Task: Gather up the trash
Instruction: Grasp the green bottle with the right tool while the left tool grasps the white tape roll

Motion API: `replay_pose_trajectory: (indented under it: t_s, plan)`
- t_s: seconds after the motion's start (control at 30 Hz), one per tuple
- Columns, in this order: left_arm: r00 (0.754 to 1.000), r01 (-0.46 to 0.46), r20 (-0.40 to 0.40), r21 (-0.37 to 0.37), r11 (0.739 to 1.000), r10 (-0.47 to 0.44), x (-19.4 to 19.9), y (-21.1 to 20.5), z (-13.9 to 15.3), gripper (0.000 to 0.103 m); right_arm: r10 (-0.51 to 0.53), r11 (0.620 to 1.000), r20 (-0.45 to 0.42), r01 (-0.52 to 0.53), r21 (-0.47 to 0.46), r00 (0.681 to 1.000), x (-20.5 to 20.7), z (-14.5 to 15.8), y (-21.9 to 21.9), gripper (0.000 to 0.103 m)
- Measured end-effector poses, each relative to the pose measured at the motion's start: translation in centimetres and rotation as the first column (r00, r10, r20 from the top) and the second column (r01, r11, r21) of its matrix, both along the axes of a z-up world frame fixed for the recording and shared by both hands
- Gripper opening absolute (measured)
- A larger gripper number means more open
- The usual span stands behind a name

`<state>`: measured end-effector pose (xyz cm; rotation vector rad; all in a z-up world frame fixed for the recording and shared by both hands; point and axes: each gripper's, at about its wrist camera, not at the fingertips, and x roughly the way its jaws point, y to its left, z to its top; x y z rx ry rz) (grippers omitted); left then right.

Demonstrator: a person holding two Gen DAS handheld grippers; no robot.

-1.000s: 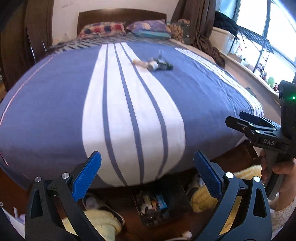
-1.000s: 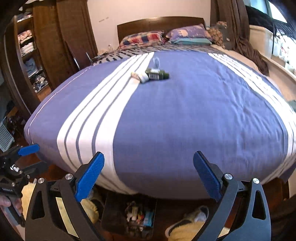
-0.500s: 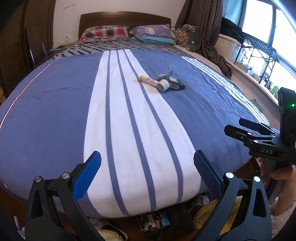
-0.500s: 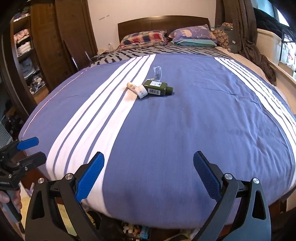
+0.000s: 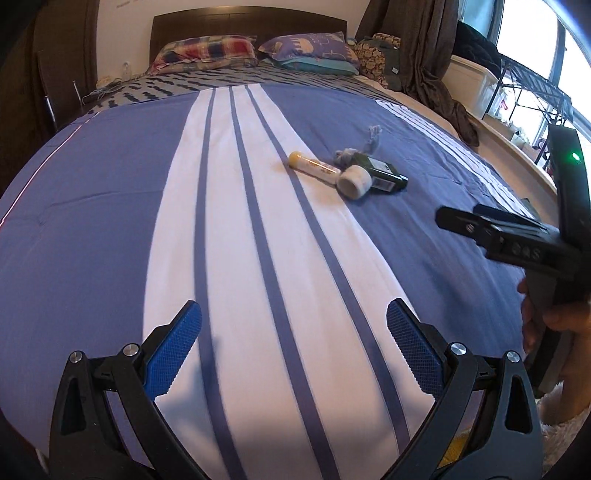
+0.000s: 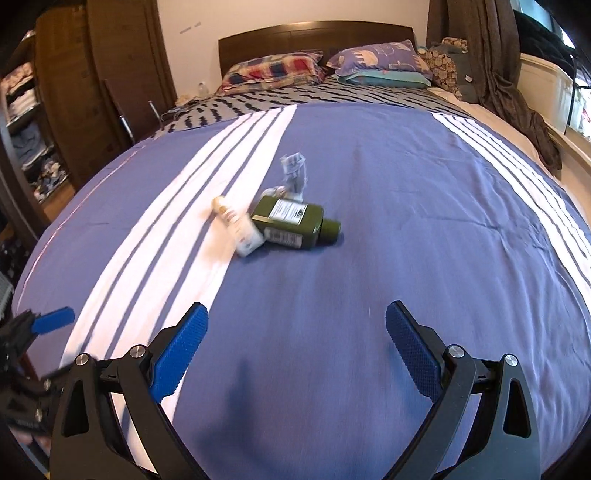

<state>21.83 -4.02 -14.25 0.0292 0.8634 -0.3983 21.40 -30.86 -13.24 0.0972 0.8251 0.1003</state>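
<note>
A dark green bottle [image 6: 291, 226] lies on its side on the blue-and-white striped bedspread [image 6: 406, 206], with a white tube [image 6: 238, 226] touching its left end and a crumpled clear wrapper [image 6: 294, 173] just behind. The left wrist view shows the same tube [image 5: 321, 170], bottle [image 5: 380, 173] and wrapper [image 5: 373, 138]. My right gripper [image 6: 295, 339] hovers open over the bed, well short of the pile. My left gripper [image 5: 293, 339] is open too, above the white stripes. Nothing sits between either pair of fingers.
Pillows [image 6: 273, 68] and a dark headboard [image 6: 314, 35] stand at the far end. A wardrobe with shelves [image 6: 33, 122] is on the left. Brown curtains [image 6: 498, 55] and a window ledge run along the right. A hand [image 5: 554, 317] holds the right gripper.
Both grippers have risen from the foot of the bed and moved forward over the bedspread, so the trash pile appears nearer. The floor clutter under the bed has dropped out of view.
</note>
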Motion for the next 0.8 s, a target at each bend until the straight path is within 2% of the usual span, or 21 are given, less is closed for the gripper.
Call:
replay_pose_trajectory:
  t_s: [0.3, 0.47, 0.67, 0.77, 0.8]
  plan:
    - [1.0, 0.018, -0.011, 0.006, 1.0, -0.018, 3.2, -1.5, -0.8, 0.095, -0.044, 0.993, -0.043, 0.049, 0.11, 0.998, 7.0, -1.0, -0.3, 0.097]
    - [0.999, 0.031, -0.008, 0.009, 0.999, -0.031, 4.4, -2.4, -0.8, 0.095, -0.081, 0.989, -0.089, 0.091, 0.119, 0.993, 10.2, -1.9, 0.6, 0.097]
    - [0.999, 0.041, -0.009, 0.011, 0.999, -0.041, 5.8, -3.4, -0.9, 0.095, -0.094, 0.985, -0.132, 0.112, 0.132, 0.987, 11.9, -3.2, 0.9, 0.097]
    - [0.999, 0.046, -0.012, 0.012, 0.999, -0.046, 6.5, -4.1, -1.1, 0.095, -0.096, 0.987, -0.121, 0.11, 0.115, 0.988, 11.9, -3.1, 0.6, 0.086]
    - [0.999, 0.049, -0.014, 0.009, 0.999, -0.049, 6.7, -4.3, -1.2, 0.095, -0.092, 0.988, -0.116, 0.105, 0.116, 0.989, 12.0, -3.0, 0.4, 0.086]
